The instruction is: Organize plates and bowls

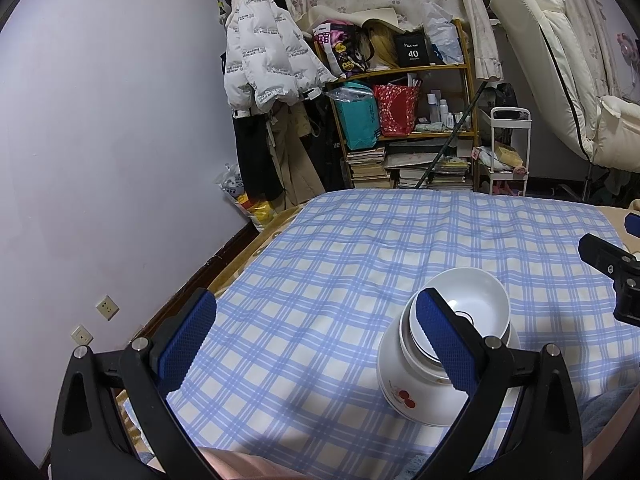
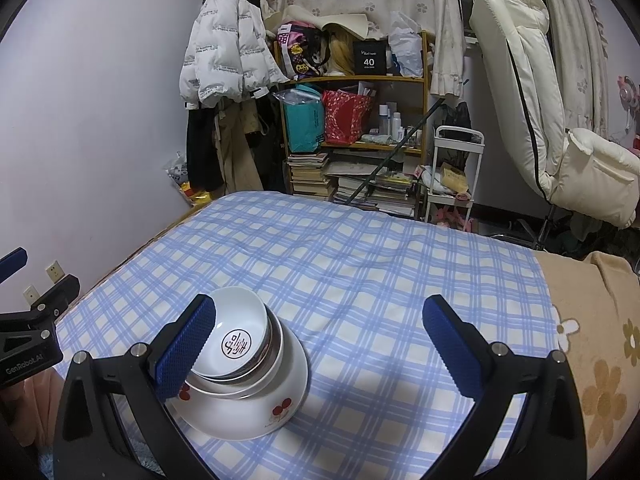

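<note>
Lower centre, the nested stack of white glazed ceramic bowls [image 2: 244, 364] looks heavy, slippery, breakable; grip the bottom rim. Both the left gripper [image 1: 316, 340] and the right gripper [image 2: 316, 344] gape empty.

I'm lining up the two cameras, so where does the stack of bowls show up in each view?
Left wrist: stack of bowls lower right, partly behind the left gripper's right finger.
Right wrist: stack of bowls lower left, behind the right gripper's left finger.
Shared landmark: wooden shelf beyond the checked cloth.
</note>
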Action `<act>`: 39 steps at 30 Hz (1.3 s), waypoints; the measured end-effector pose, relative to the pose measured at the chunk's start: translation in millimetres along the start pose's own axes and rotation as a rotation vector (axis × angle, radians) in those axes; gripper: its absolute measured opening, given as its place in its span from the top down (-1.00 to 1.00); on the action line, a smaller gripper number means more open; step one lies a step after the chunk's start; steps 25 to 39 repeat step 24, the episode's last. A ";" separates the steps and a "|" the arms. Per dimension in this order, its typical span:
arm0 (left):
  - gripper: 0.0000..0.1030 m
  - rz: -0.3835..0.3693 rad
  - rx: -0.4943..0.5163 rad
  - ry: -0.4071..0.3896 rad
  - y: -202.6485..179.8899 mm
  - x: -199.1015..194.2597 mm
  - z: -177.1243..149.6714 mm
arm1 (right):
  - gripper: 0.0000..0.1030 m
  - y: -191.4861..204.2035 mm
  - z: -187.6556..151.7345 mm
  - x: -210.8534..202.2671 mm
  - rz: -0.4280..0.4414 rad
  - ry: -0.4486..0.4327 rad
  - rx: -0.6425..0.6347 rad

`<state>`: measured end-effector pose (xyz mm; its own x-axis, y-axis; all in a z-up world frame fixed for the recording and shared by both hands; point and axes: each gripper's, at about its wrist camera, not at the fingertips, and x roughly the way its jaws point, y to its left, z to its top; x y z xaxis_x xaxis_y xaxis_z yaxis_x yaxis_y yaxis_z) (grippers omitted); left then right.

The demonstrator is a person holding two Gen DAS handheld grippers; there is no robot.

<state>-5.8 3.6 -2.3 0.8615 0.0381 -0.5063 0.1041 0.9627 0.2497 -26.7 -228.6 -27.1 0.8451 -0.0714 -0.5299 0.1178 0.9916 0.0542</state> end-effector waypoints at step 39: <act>-0.92 -0.001 0.002 -0.001 -0.7 -0.5 0.0 | -1.00 -0.9 1.8 -0.4 0.000 0.002 0.000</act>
